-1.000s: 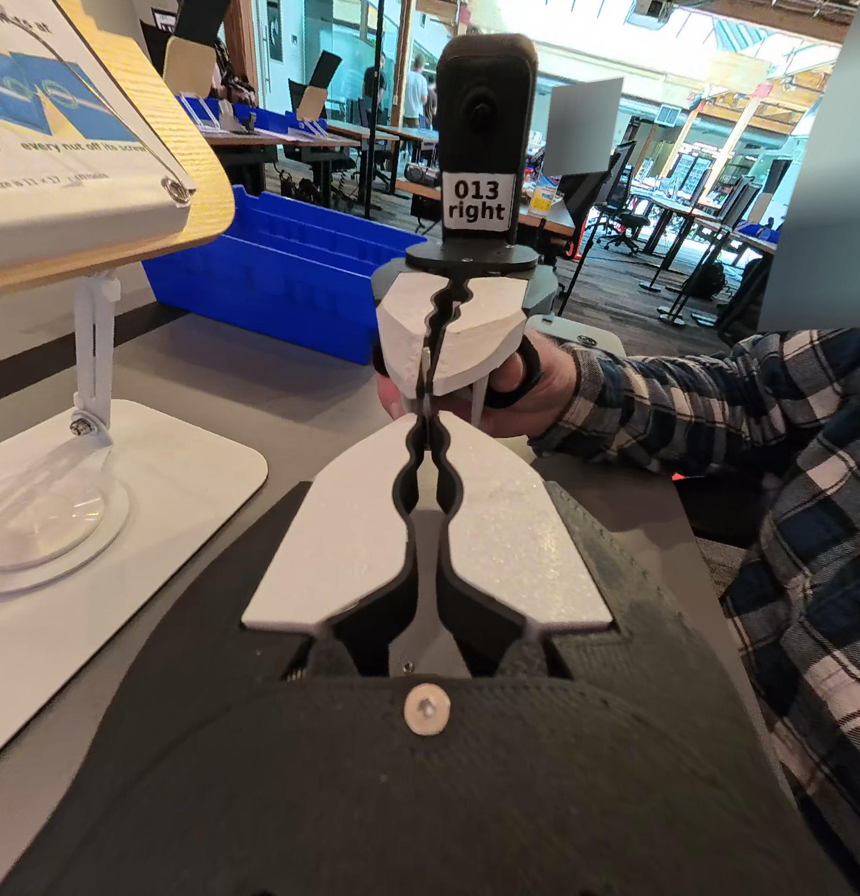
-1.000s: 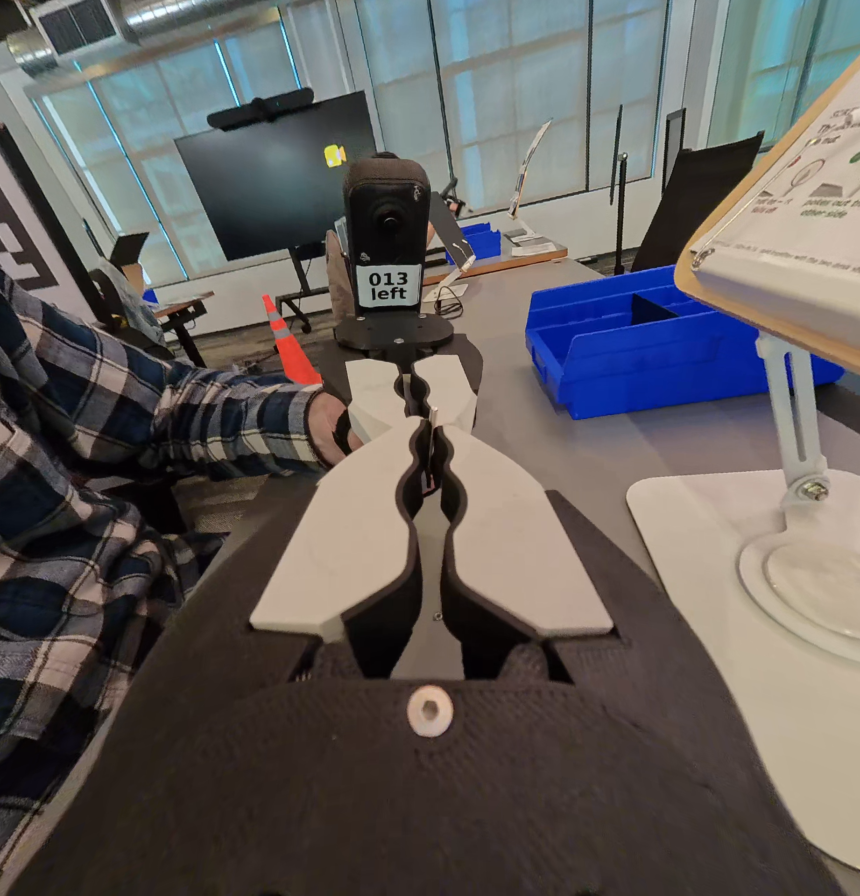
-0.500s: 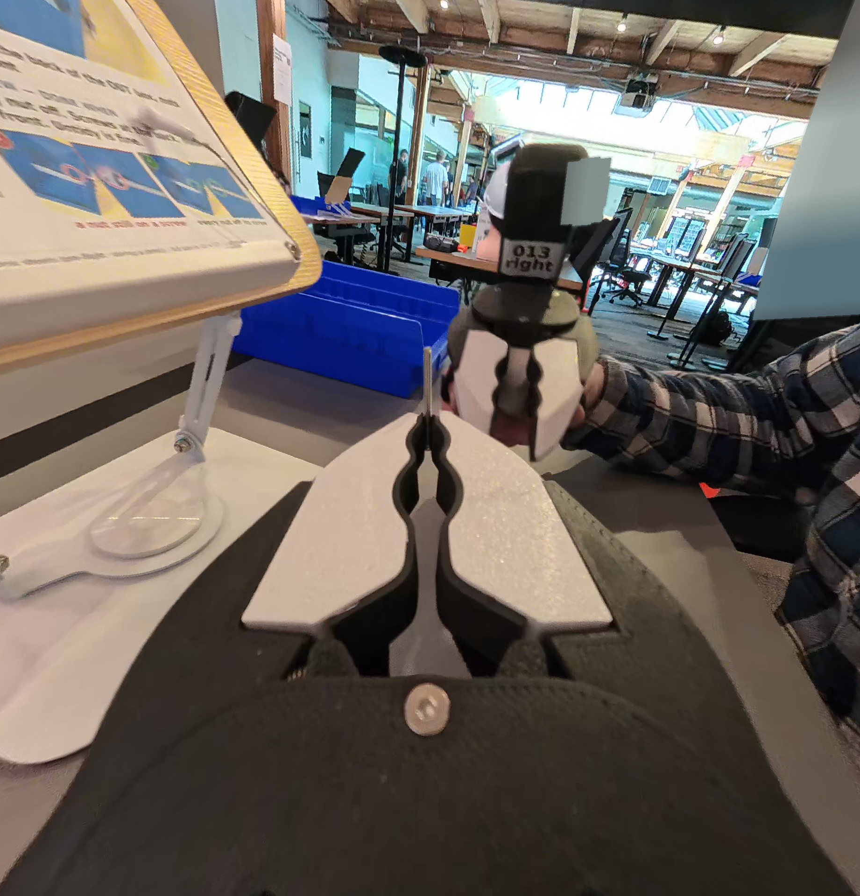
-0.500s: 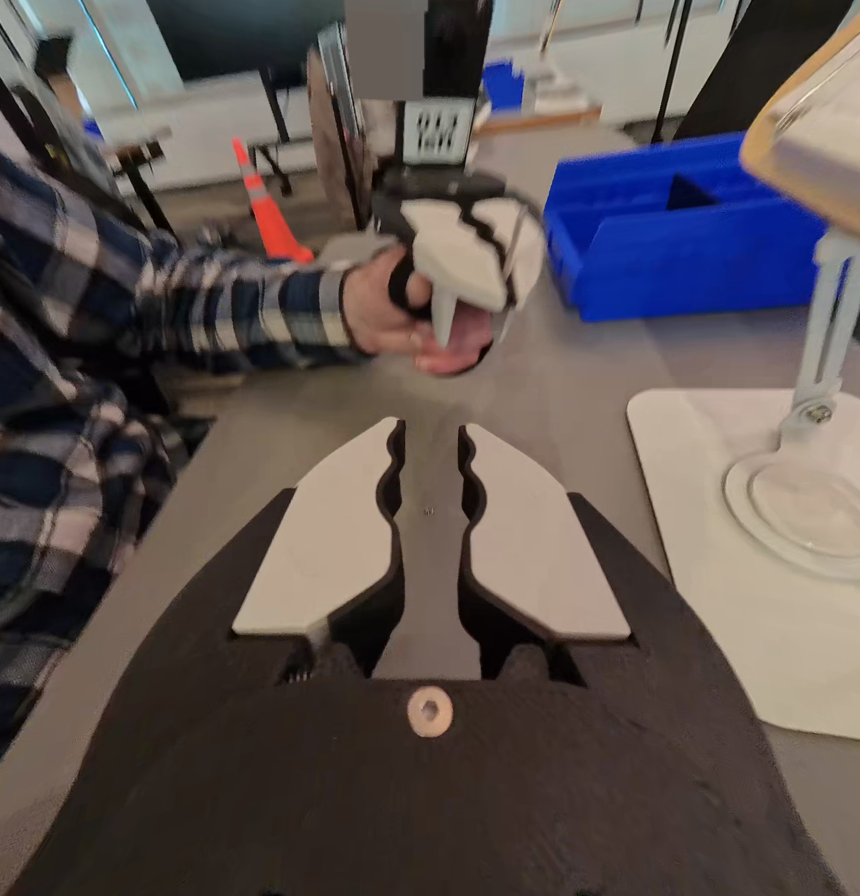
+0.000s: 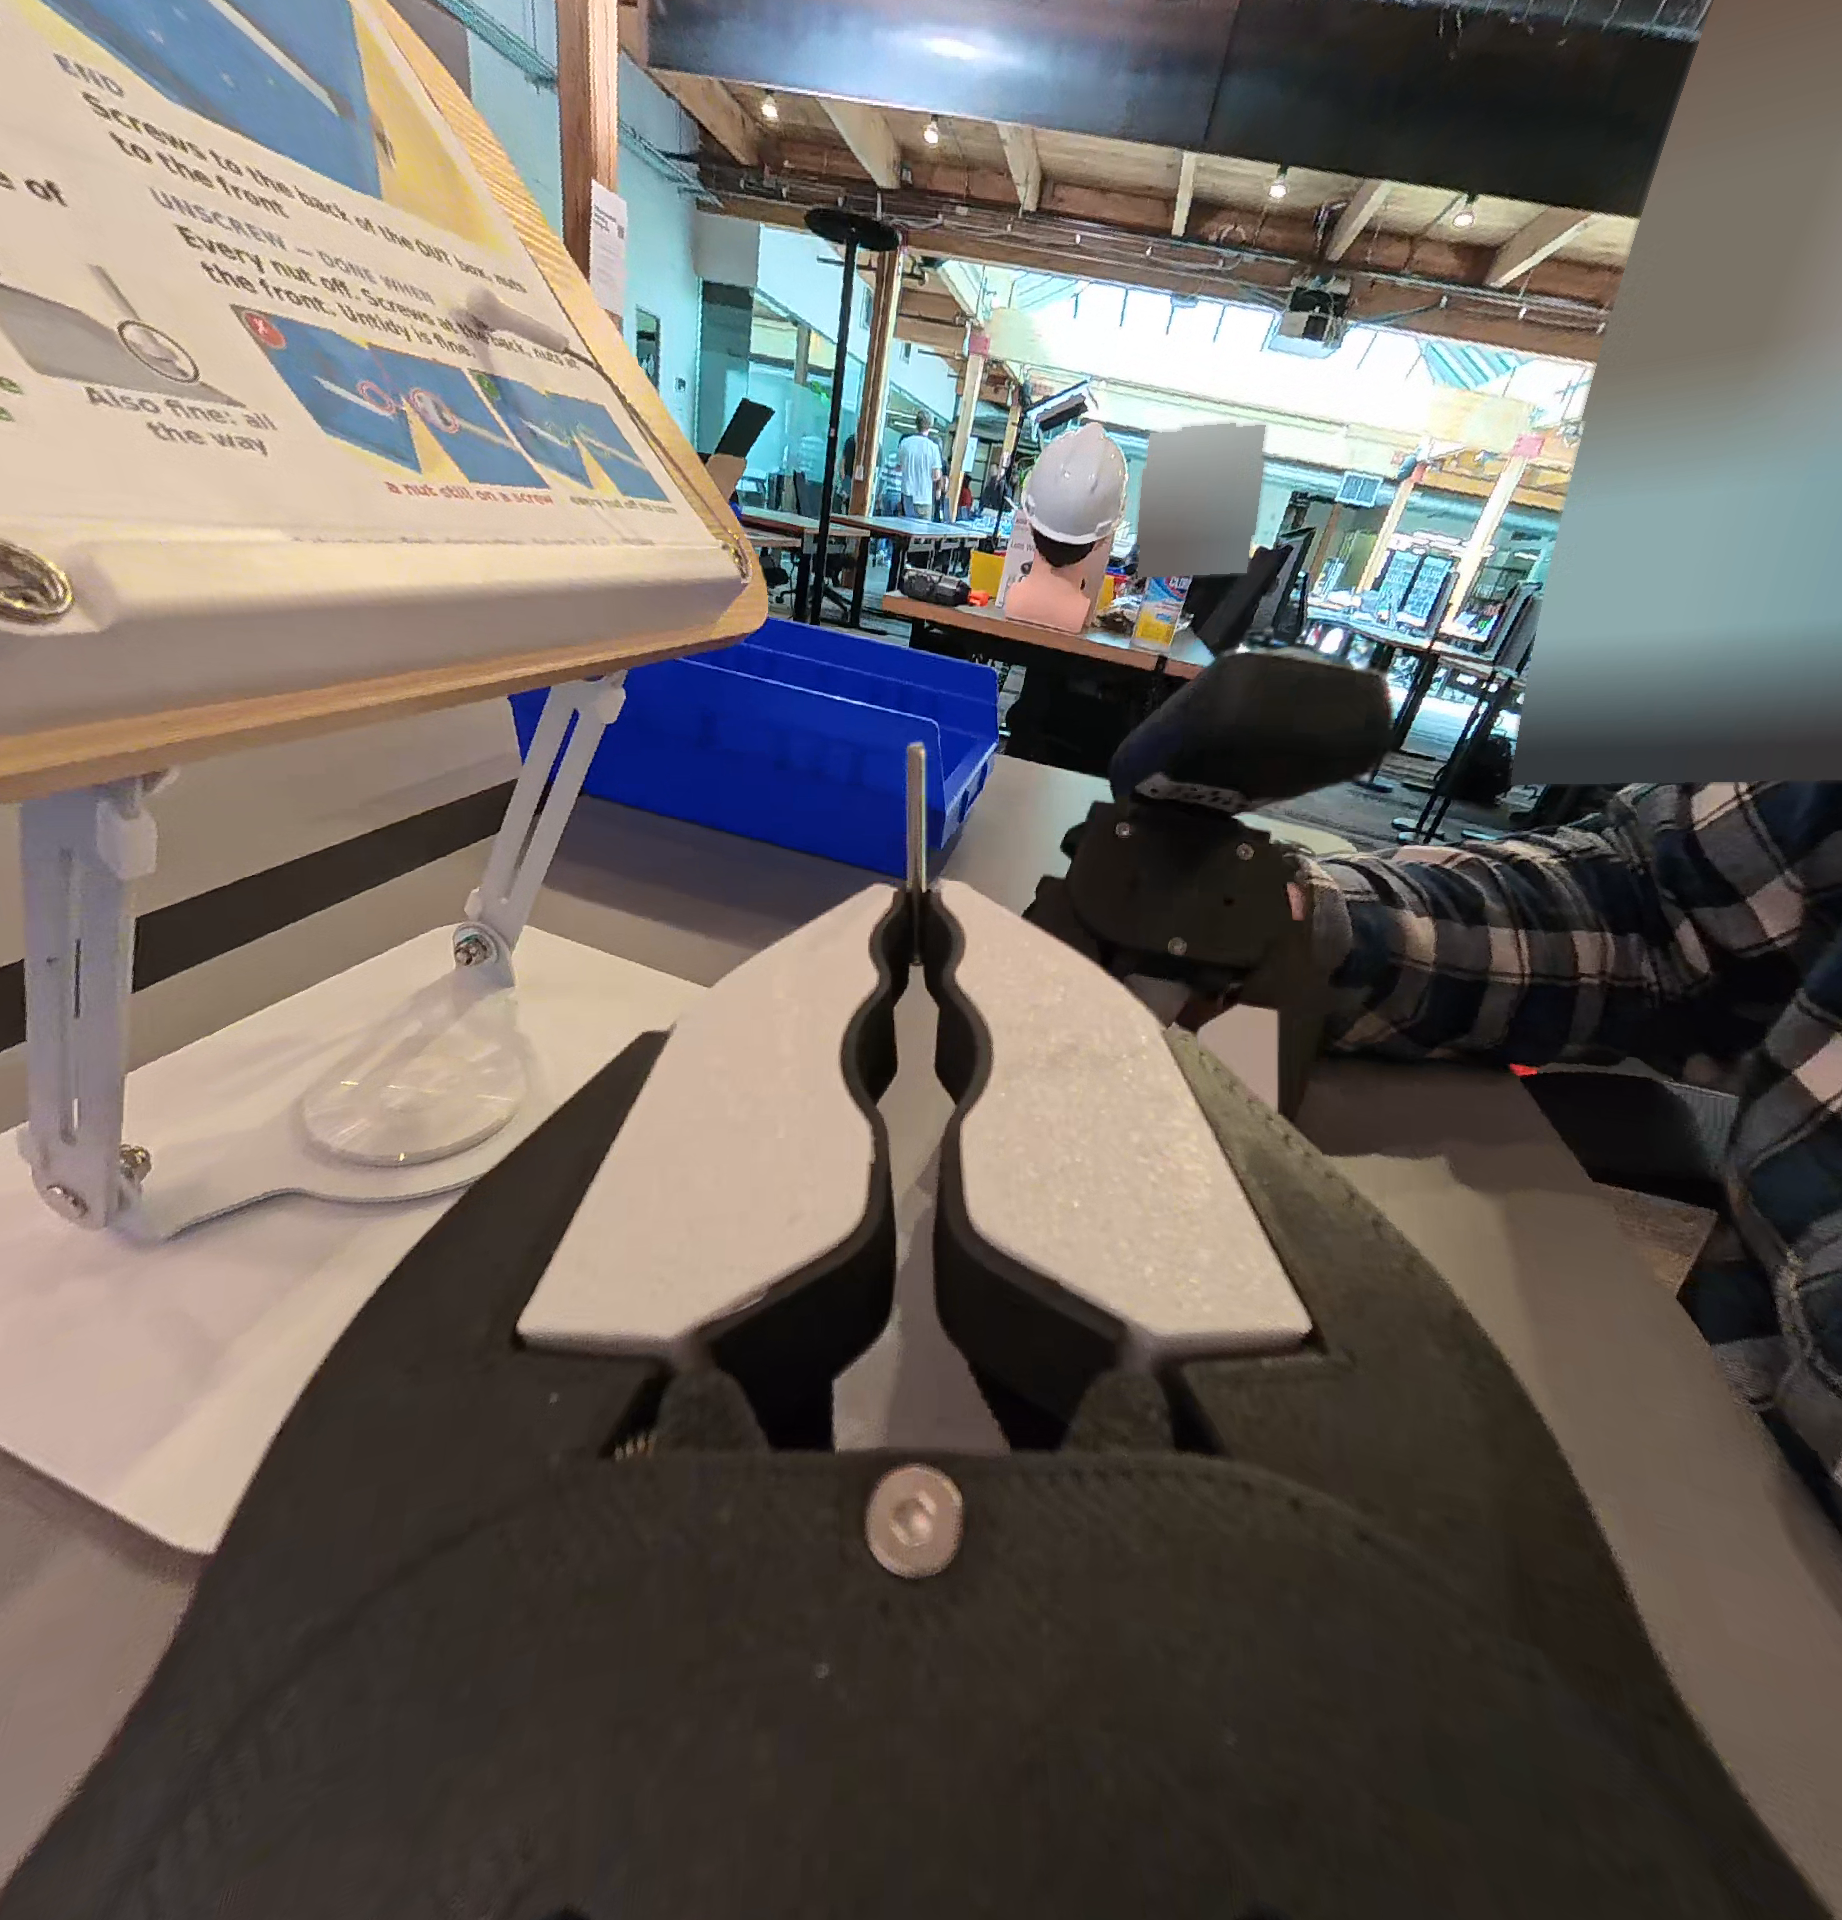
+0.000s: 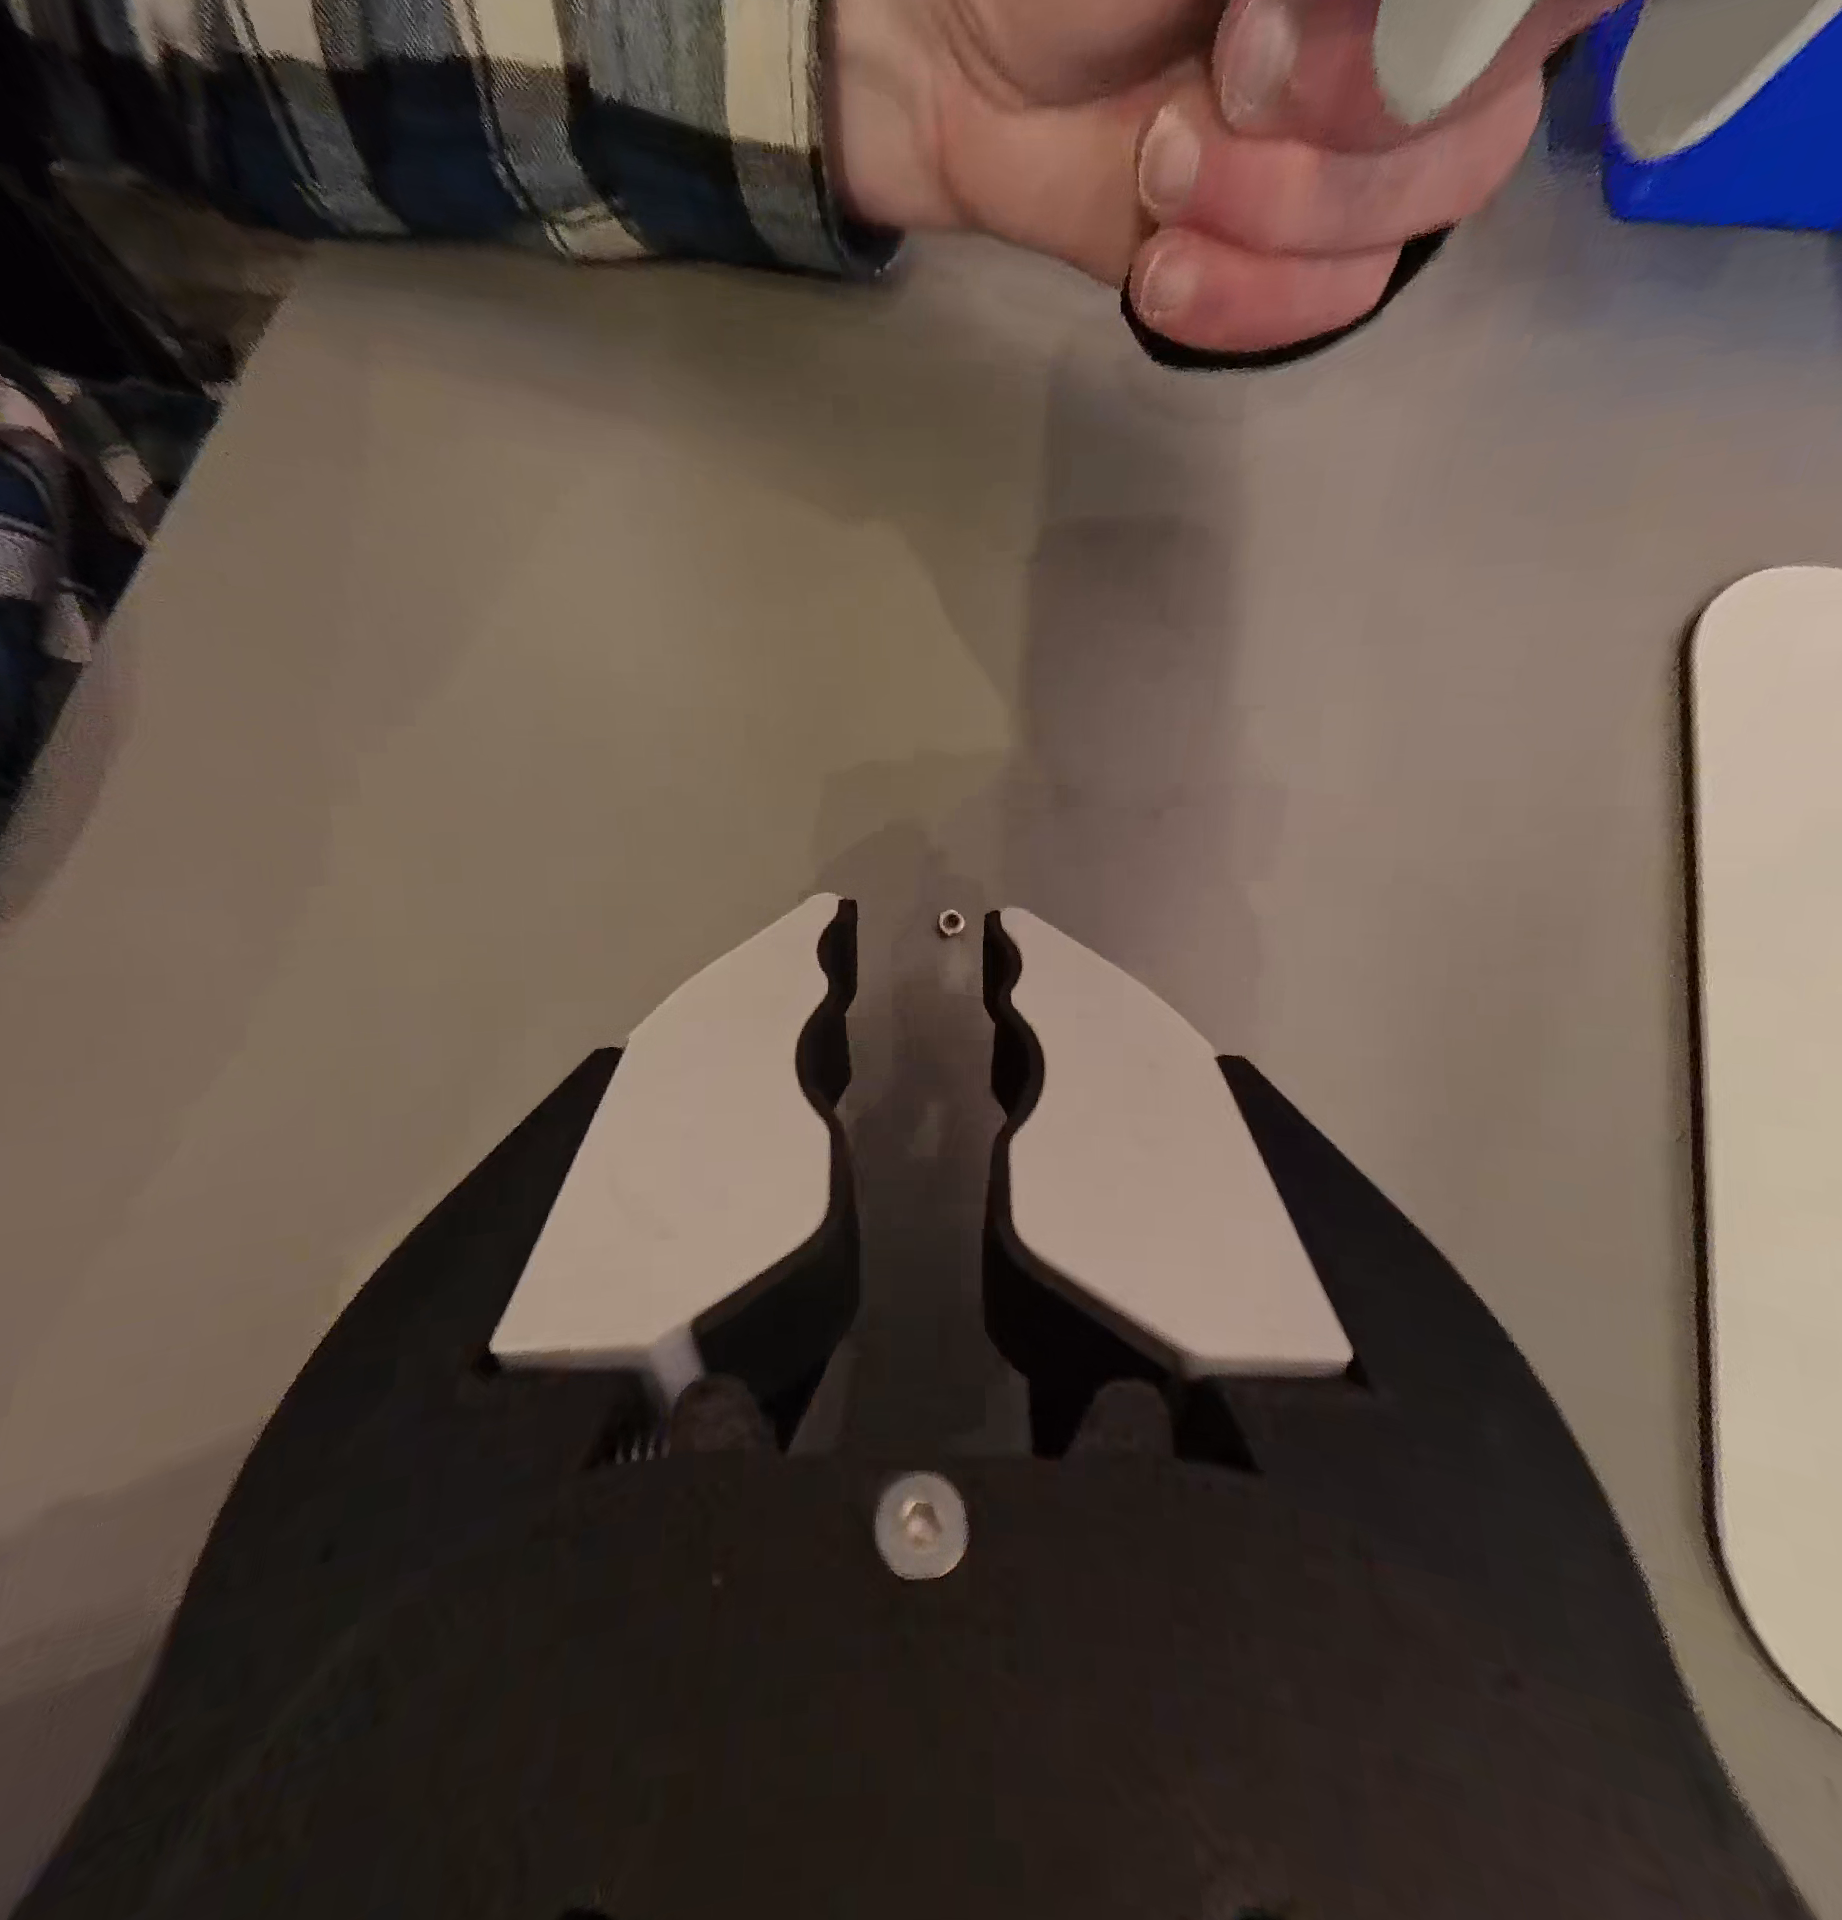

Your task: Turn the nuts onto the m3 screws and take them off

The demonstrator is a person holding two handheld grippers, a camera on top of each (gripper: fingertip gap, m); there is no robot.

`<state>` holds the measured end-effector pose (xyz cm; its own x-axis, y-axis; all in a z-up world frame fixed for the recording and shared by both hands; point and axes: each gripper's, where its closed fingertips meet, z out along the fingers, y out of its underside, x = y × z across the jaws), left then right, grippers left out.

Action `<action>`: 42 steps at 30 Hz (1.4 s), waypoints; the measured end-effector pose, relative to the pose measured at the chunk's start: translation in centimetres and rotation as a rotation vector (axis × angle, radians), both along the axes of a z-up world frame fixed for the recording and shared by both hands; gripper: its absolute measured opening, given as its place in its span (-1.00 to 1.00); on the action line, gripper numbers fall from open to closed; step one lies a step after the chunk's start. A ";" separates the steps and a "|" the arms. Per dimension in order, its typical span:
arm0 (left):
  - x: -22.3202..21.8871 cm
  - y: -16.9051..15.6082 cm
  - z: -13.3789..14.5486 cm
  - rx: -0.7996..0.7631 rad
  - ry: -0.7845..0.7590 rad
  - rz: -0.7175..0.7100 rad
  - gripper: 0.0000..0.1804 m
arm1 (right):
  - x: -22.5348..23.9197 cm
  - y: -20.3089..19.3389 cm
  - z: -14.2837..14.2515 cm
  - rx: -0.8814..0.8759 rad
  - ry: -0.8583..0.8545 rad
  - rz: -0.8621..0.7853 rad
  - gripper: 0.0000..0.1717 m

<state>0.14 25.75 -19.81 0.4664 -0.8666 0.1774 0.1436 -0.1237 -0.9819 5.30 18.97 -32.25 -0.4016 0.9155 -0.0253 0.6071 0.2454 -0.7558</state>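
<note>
Left gripper (image 5: 917,914): pressed together at the tips, pinching a thin metal pin (image 5: 915,821). Pin upright, poking out past the white fingers (image 5: 771,1091), its lower end tucked between the dark pads. No nut to be seen on the bare part of the pin. Held up above the grey table (image 5: 1436,1195), with a blue bin (image 5: 792,727) behind it. To the left, a tilted board (image 5: 273,416) with a printed sheet, up on a white stand (image 5: 221,1195).

Right gripper (image 6: 917,920): spread apart and pointing down at the table (image 6: 584,623), with nothing pinched. Between its two fingertips, flat on the table, a tiny silver nut (image 6: 949,922) — closer to the right-hand finger (image 6: 1104,1039), just beside it, with a thin strip of table showing in between. A wider space on the nut's other side. Hard to tell how high the fingertips sit above the table.

At the top of the right wrist view, a hand (image 6: 1156,156) in a checked sleeve (image 6: 481,104) around the other gripper's handle, well apart from the nut. Corner of the blue bin beside it and the white stand base (image 6: 1810,1039) off to the right edge. From the left wrist view, only the dark back of the right gripper (image 5: 1187,904) — tipped down toward the table, fingers hidden.
</note>
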 end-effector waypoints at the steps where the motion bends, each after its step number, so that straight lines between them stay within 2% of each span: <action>1: 0.0 0.1 0.0 -0.001 -0.002 0.000 -0.99 | 0.0 0.1 -0.3 0.015 -0.015 -0.005 -0.74; 10: -0.1 0.2 -0.2 -0.015 -0.016 -0.008 -0.99 | -0.6 0.2 -1.8 0.135 -0.179 -0.008 -0.80; 16: -0.3 0.2 -0.5 -0.021 -0.008 -0.010 -0.99 | -0.8 0.3 -1.8 0.150 -0.255 -0.009 -0.83; 20: -0.4 0.2 -0.4 -0.023 -0.019 -0.010 -0.99 | -0.9 0.2 -1.8 0.160 -0.257 -0.008 -0.93; 33: -0.4 0.1 -0.4 -0.022 -0.013 -0.018 -0.99 | -0.8 0.4 -1.8 0.202 -0.241 -0.004 -0.95; 42: -0.2 0.1 -0.7 -0.029 -0.006 -0.024 -0.99 | -0.6 0.2 -1.8 0.151 -0.259 0.013 -0.88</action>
<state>-0.06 25.89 -20.53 0.4448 -0.8717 0.2057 0.1461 -0.1560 -0.9769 4.67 19.19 -34.05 -0.4111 0.9115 0.0079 0.7710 0.3524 -0.5304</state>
